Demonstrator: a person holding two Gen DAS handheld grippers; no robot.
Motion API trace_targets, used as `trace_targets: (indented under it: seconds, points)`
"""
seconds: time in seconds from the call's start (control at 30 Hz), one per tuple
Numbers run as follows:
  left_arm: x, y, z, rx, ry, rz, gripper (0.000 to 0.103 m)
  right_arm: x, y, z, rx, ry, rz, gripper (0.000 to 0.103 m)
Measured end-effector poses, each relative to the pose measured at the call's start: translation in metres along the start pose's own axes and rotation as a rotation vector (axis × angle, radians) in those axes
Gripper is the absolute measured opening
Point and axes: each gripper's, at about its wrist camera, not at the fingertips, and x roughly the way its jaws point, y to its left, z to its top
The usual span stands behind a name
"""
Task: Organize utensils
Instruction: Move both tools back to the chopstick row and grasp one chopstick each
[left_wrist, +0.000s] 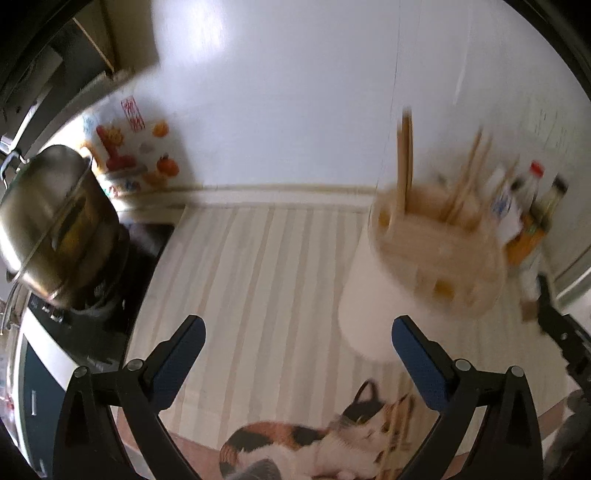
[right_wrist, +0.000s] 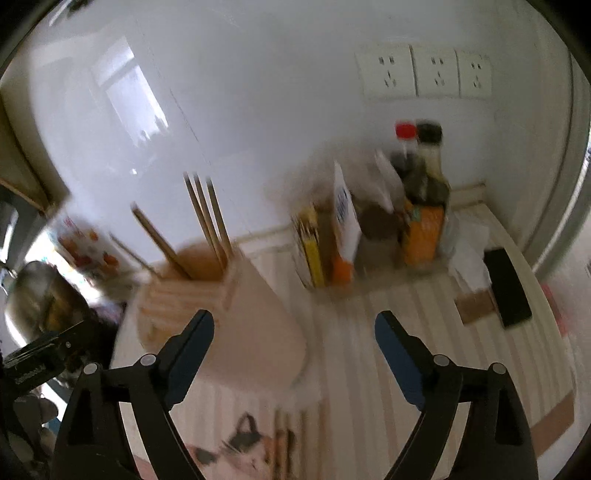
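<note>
A white utensil holder with a wooden slotted top (left_wrist: 436, 254) stands on the striped mat, with several wooden chopsticks (left_wrist: 404, 155) upright in it. It also shows in the right wrist view (right_wrist: 221, 314), chopsticks (right_wrist: 208, 218) sticking up. More chopsticks (left_wrist: 397, 432) lie flat on the mat by the cat picture, also in the right wrist view (right_wrist: 284, 439). My left gripper (left_wrist: 297, 332) is open and empty, left of the holder. My right gripper (right_wrist: 295, 326) is open and empty, just in front of the holder. Both views are blurred.
A steel pot (left_wrist: 48, 221) sits on the stove at the left. Sauce bottles (right_wrist: 421, 199) and boxes (right_wrist: 332, 236) stand against the wall at the right. A black phone (right_wrist: 508, 288) lies at the far right. Wall sockets (right_wrist: 424, 72) are above.
</note>
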Motion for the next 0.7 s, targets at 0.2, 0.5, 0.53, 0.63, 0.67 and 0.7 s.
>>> trace_targets:
  seconds: [0.2,0.5,0.53,0.63,0.67,0.7]
  points:
    - [0.045,-0.012,-0.05,0.046,0.143,0.048,0.103,0.023,-0.013,-0.054,0.003,0.148,-0.049,0.091]
    - [0.091,-0.034,-0.102,0.131,0.272,0.065,0.103,0.082,-0.022,-0.136,0.009,0.405,-0.086,0.054]
    - [0.094,-0.037,-0.106,0.135,0.279,0.068,0.103,0.088,-0.022,-0.141,0.008,0.425,-0.094,0.05]
    - [0.102,-0.045,-0.116,0.157,0.31,0.045,0.1,0.103,-0.021,-0.155,0.002,0.478,-0.104,0.044]
    - [0.104,-0.048,-0.119,0.16,0.324,0.03,0.096,0.108,-0.02,-0.159,-0.007,0.495,-0.108,0.042]
    - [0.107,-0.051,-0.122,0.16,0.344,0.006,0.091,0.114,-0.017,-0.164,-0.025,0.517,-0.113,0.038]
